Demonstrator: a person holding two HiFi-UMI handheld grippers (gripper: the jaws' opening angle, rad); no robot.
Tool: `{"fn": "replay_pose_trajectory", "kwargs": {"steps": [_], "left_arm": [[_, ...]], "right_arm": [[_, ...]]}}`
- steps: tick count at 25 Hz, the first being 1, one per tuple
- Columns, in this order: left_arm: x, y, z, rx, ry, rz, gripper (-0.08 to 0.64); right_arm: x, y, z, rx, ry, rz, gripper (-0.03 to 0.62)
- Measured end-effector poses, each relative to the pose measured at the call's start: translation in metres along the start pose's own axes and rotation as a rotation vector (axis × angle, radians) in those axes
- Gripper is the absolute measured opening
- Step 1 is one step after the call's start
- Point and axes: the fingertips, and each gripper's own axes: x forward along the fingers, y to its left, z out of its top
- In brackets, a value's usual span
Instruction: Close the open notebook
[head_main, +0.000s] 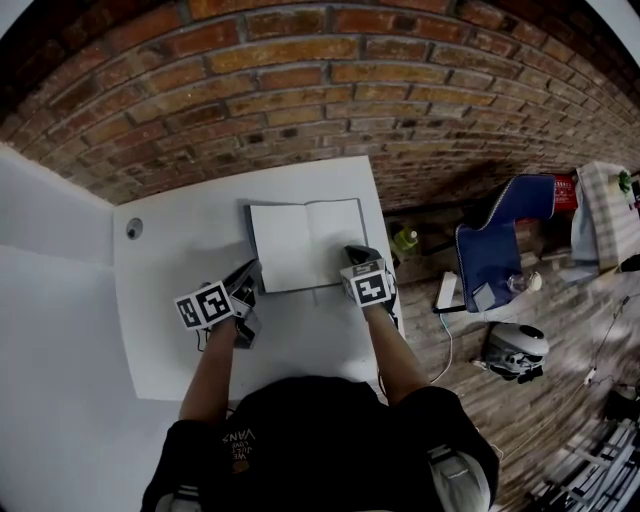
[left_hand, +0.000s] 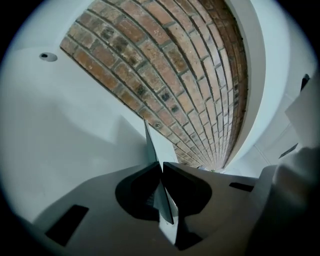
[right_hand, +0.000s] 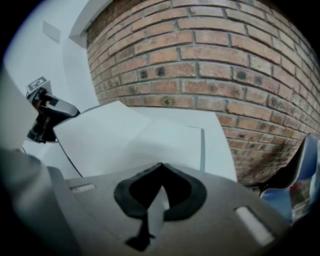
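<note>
The open notebook (head_main: 305, 243) lies on the white table (head_main: 170, 330), its blank pages facing up. My left gripper (head_main: 250, 272) is at the notebook's near left corner, shut on the left cover. In the left gripper view that cover (left_hand: 154, 142) stands edge-on, raised off the table, and is pinched where the jaws meet (left_hand: 161, 167). My right gripper (head_main: 355, 252) sits at the near edge of the right page, shut on a thin white sheet (right_hand: 152, 212) of the notebook (right_hand: 140, 140). The left gripper (right_hand: 47, 112) shows at the left of the right gripper view.
A brick wall (head_main: 330, 90) runs just behind the table. A round cable hole (head_main: 134, 229) is at the table's far left. To the right of the table, on the wooden floor, stand a blue chair (head_main: 500, 250), a green bottle (head_main: 405, 240) and a helmet (head_main: 517, 350).
</note>
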Motion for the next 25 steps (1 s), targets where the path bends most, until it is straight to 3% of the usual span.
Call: {"fn": "replay_pose_trajectory", "kwargs": {"steps": [11,25], "left_arm": [[0.009,-0.053,0.002,0.049,-0.003,-0.129,0.032],[0.028,-0.095,-0.007,0.121,0.052,-0.209,0.032]], "right_arm": [[0.001,-0.008,-0.006,-0.01,0.014,0.003,-0.002],[-0.002,-0.009,-0.004,0.02,0.007,0.017,-0.002]]}}
